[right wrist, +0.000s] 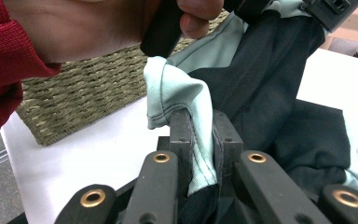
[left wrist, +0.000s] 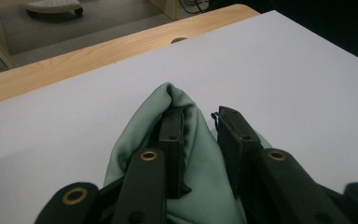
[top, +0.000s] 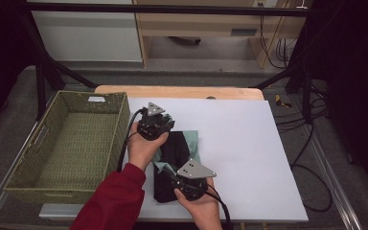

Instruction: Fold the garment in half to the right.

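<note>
A mint-green and black garment point(top: 181, 149) lies bunched on the white board point(top: 249, 143), between my two grippers. My left gripper point(top: 164, 125) is at the garment's far end. In the left gripper view its jaws point(left wrist: 200, 114) stand apart, and a green fold point(left wrist: 168, 93) is draped over the left finger point(left wrist: 172, 135). My right gripper point(top: 173, 173) is at the near end. In the right gripper view it point(right wrist: 204, 119) is shut on a green hem point(right wrist: 172, 88), which stands up between the pads. Black cloth point(right wrist: 270, 84) hangs behind it.
A woven green basket point(top: 67, 139) stands left of the board, close to the left hand. The wooden table edge point(top: 182, 92) runs along the far side. Bare white board stretches to the right of the garment. Cables point(top: 311, 143) lie on the floor at the right.
</note>
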### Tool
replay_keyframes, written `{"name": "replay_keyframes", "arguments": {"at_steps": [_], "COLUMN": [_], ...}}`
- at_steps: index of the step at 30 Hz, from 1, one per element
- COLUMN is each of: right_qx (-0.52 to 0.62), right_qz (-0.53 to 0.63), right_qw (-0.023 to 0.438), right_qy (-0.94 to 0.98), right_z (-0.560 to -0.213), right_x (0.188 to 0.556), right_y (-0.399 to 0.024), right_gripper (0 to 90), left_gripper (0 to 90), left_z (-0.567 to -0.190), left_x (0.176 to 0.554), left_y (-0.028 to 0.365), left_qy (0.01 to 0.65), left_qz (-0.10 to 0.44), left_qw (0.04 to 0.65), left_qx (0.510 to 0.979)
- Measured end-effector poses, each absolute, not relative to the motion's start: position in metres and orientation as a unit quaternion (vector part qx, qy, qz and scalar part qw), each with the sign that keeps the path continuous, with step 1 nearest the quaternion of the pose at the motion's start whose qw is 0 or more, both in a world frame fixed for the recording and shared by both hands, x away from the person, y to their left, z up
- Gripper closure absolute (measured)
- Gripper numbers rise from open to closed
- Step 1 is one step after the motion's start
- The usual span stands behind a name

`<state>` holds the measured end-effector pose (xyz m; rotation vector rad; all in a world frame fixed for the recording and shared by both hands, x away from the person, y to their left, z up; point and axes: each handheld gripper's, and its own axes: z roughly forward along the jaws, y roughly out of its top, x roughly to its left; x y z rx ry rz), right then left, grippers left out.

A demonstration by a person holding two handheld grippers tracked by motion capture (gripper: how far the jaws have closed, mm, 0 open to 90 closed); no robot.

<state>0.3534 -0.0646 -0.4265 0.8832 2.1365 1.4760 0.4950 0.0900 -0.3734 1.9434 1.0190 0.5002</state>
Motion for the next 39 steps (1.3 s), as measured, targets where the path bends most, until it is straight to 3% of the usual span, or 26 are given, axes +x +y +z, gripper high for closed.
{"name": "replay_keyframes", "arguments": {"at_steps": [39], "right_qx": [0.338], "right_qz": [0.515], "right_qw": [0.195], "right_qy": [0.763], "right_z": [-0.44], "right_x": [0.352], "right_y": [-0.085], "right_gripper": [81.9], "left_gripper": [71.8], "left_z": [-0.394], "left_x": [0.496], "left_y": [0.065], "left_qy": [0.405], "left_qz": [0.188], "left_qw": [0.447], "left_qx": [0.775]}}
